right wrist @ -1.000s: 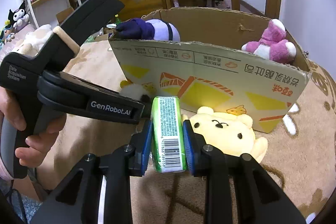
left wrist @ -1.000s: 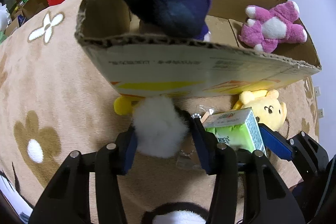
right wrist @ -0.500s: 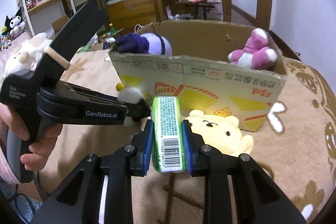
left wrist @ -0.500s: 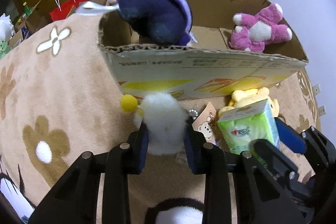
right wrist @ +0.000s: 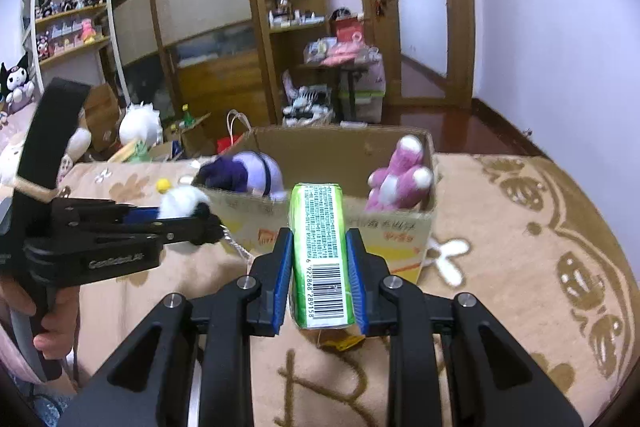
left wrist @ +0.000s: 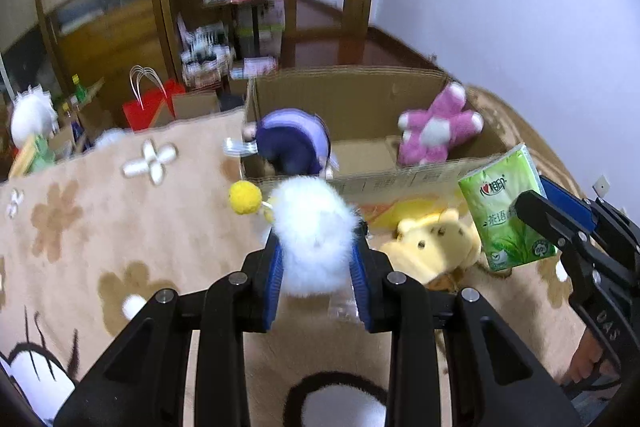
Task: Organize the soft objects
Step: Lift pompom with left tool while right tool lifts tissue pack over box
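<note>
My L gripper is clamped on a fluffy white pom-pom plush w/ a small yellow ball sticking out on its left; blue pads press both sides of the fur. My R gripper is closed tight on a green plastic-wrapped tissue pack, barcode end facing the cam. Both items are held up off the beige flower-pattern carpet, in front of the open brown cardboard box.

Inside the box: a dark purple round plush leaning at the near-left wall and a pink-and-white plush bear toward the right side. A yellow bear plush lies on the carpet just in front of the box's near wall, between my two grippers and right under the path to the box; from the R cam it's mostly hidden behind the tissue pack. Behind the carpet: red paper bag w/ white handles, wooden shelving, clutter on the floor.

Vs 1 s ago: both grippers have come up and back, so the box now sits lower and farther off in both views, its interior more visible, and the room behind shows. The white plush was low on the carpet against the box front; it's lifted now. Grips unchanged. L view is motion-blurred.
</note>
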`<state>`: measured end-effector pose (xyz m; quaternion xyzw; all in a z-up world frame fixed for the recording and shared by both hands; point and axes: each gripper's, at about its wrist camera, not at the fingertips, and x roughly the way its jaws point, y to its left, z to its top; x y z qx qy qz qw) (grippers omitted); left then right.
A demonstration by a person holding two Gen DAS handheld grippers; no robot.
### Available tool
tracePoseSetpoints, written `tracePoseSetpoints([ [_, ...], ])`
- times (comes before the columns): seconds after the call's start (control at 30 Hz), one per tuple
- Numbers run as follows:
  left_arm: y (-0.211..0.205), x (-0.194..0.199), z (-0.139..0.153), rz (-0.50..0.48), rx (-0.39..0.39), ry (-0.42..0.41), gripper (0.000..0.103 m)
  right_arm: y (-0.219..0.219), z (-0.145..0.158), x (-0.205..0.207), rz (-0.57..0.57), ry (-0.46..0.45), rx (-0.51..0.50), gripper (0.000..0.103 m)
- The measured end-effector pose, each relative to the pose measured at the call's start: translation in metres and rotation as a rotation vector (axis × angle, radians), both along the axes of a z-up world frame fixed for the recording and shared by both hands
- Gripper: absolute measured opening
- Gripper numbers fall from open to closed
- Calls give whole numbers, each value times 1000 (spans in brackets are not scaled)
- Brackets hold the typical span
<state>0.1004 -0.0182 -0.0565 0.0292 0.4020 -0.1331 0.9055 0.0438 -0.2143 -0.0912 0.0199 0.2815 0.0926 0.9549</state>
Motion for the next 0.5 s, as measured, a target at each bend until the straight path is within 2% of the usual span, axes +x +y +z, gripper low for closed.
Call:
tracePoseSetpoints([
  [0.23, 4, -4, 36, 12, -40, -155, 29, -7, 18, 0, -33, -69, 10, 27],
  [0.5, -1, 7, 56, 25, -60, -277, 29, -18, 32, 12, -71, -131, 24, 27],
])
